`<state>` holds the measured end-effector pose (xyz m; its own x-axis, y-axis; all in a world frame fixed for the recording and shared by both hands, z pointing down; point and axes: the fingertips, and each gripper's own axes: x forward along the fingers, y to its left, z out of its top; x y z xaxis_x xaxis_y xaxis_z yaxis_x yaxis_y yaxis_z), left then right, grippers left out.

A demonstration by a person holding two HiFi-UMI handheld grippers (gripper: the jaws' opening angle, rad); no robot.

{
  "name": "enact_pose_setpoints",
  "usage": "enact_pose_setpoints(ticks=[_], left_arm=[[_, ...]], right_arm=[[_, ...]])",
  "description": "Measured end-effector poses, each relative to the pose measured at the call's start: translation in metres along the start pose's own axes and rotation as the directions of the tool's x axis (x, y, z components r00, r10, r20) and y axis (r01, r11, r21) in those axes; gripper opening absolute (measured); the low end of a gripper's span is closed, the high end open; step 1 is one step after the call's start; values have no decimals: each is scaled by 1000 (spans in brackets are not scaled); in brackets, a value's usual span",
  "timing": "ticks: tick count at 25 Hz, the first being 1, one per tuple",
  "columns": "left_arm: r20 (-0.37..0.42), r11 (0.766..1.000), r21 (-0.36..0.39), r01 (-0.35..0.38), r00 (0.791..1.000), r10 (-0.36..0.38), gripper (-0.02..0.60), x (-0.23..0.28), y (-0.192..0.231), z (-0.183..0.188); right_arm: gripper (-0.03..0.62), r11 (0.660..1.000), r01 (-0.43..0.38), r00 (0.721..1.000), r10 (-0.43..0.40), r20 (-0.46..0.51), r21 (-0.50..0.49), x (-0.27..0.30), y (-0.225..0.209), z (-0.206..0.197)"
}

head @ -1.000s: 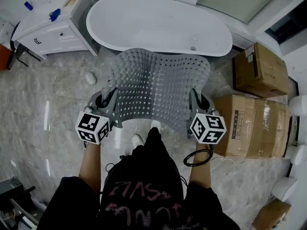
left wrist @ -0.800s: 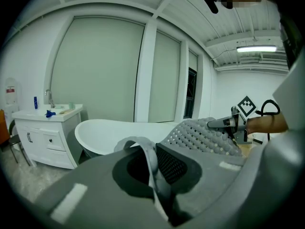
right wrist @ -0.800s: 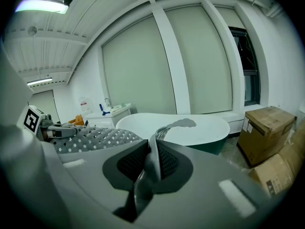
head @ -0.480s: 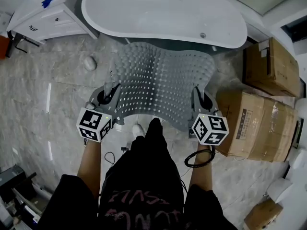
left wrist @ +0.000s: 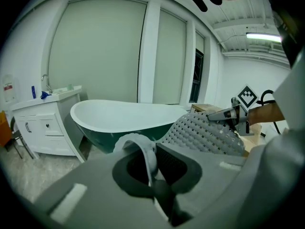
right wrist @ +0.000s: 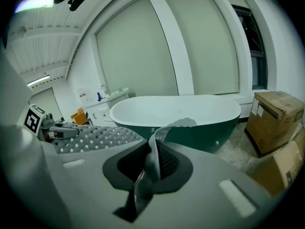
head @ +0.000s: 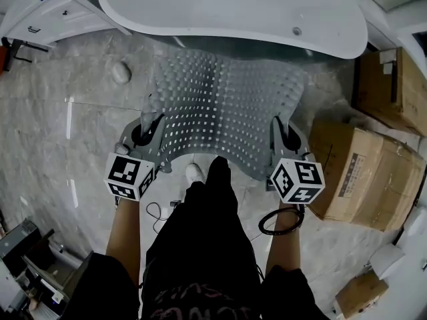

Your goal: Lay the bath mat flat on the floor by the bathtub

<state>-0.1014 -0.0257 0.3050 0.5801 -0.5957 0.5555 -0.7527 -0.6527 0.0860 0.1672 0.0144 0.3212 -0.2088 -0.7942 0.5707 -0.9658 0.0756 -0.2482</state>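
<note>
Gripping the near edge of the bath mat [head: 223,105], the left gripper [head: 148,127] and the right gripper [head: 285,128] each have their fingers closed on a fold of the grey, perforated sheet, one at either near corner. Between them that edge curves back above the person's white shoe [head: 194,173], and the mat hangs off the floor [head: 60,119], bowed across its width. Its far edge lies close against the dark side of the bathtub [head: 233,5]. Bare marble floor stretches left of the mat, with only a small pale round object [head: 121,72] on it, while to the right a cardboard box [head: 363,172] stands just beside the right gripper. Counted: one mat, one tub, two grippers, three cardboard boxes along the right, one white vanity cabinet [head: 47,9] at the far left.
</note>
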Motion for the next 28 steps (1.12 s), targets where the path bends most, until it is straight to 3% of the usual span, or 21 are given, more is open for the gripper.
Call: enact_pose_setpoints(ticks=[18,28], left_arm=[[-103,995,101,-22,994,32,15,113,7,-144],[-129,985,173,12,992,11,15,182,12,-233]], right_arm=[[46,997,-60,992,55,-115,-38,120,-39,-130],[46,996,-58,988,48,-149,-65,178,-65,-212]])
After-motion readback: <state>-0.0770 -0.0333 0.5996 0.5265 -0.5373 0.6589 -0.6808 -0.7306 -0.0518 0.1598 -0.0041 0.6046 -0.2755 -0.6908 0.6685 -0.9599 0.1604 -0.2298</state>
